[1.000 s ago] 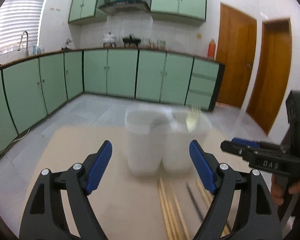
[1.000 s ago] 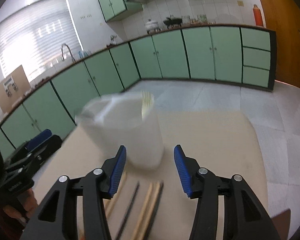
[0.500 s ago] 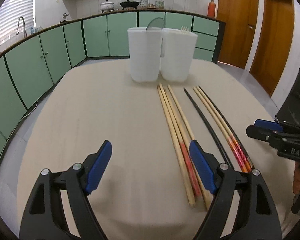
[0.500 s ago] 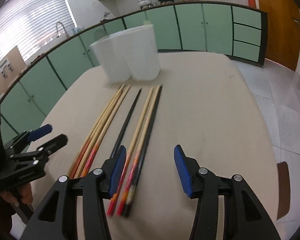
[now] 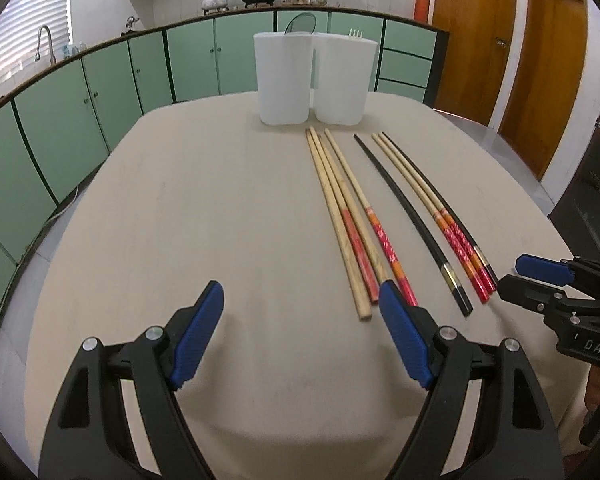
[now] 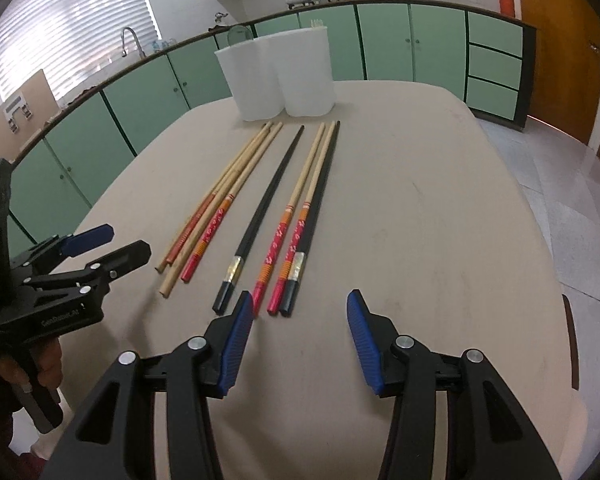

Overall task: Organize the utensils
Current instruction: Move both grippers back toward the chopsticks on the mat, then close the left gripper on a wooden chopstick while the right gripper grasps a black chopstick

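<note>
Both of my grippers hang over the near end of the table (image 5: 188,208) with nothing between their blue pads. On the left gripper (image 5: 300,336) the jaws stand wide apart; on the right gripper (image 6: 300,344) they are parted less far and also empty. Ahead of me 7 chopsticks (image 6: 260,216) lie flat on the cloth, running lengthwise toward the far end: 3 wooden ones (image 5: 340,216) bunched on the left, 1 black one (image 5: 412,220) alone in the middle, then 2 more wooden ones with a black one tight against them. Just beyond their tips stand 2 white holders (image 5: 312,80), touching side by side, with fork tines (image 5: 355,33) showing above the right one.
</note>
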Demonstrator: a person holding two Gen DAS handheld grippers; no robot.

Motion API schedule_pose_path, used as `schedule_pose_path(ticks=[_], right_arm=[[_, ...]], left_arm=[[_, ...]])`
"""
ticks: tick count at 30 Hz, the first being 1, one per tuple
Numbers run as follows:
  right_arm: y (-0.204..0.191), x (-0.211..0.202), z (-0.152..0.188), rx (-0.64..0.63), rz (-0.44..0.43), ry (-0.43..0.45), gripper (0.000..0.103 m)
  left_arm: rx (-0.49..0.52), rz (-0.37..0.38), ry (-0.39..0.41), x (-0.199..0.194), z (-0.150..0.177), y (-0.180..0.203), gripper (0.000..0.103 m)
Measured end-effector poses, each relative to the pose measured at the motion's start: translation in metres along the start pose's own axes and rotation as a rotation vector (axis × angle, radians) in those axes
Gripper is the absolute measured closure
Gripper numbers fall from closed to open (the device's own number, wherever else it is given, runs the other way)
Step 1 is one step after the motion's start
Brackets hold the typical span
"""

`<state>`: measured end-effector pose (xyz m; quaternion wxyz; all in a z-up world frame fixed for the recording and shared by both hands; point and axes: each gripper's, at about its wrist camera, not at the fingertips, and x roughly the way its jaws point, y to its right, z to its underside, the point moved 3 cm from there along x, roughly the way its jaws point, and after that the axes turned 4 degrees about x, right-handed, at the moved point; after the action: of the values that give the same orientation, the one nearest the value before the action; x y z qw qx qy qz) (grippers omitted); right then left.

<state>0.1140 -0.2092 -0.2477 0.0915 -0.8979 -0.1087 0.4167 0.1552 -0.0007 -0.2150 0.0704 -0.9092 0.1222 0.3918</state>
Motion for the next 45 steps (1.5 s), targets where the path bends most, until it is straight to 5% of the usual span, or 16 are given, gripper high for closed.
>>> schedule_pose_path(ticks=[24,29,36,40,45], right_arm=[[0.015,0.003,0.002,-0.008,0.065,0.012,0.060],[0.007,0.005,0.006,-0.041,0.049,0.022,0.075],[0.001,0.007,0.012,-0.077,0.057,0.084,0.082],[0.000,0.008,0.011,-0.084,0.054,0.094,0.095],[0.001,0.006,0.009,-0.079,0.046,0.087,0.096]], left_arm=[[-0.006,-0.042,-0.057,0.011,0.006,0.006,0.029],[-0.002,-0.026,-0.042,0.011,0.005,0.011,0.049],[0.001,-0.017,-0.020,0.014,0.002,0.019,0.069],[-0.008,-0.003,-0.013,0.016,0.001,0.025,0.097],[-0.013,0.003,-0.016,0.016,-0.001,0.026,0.097]])
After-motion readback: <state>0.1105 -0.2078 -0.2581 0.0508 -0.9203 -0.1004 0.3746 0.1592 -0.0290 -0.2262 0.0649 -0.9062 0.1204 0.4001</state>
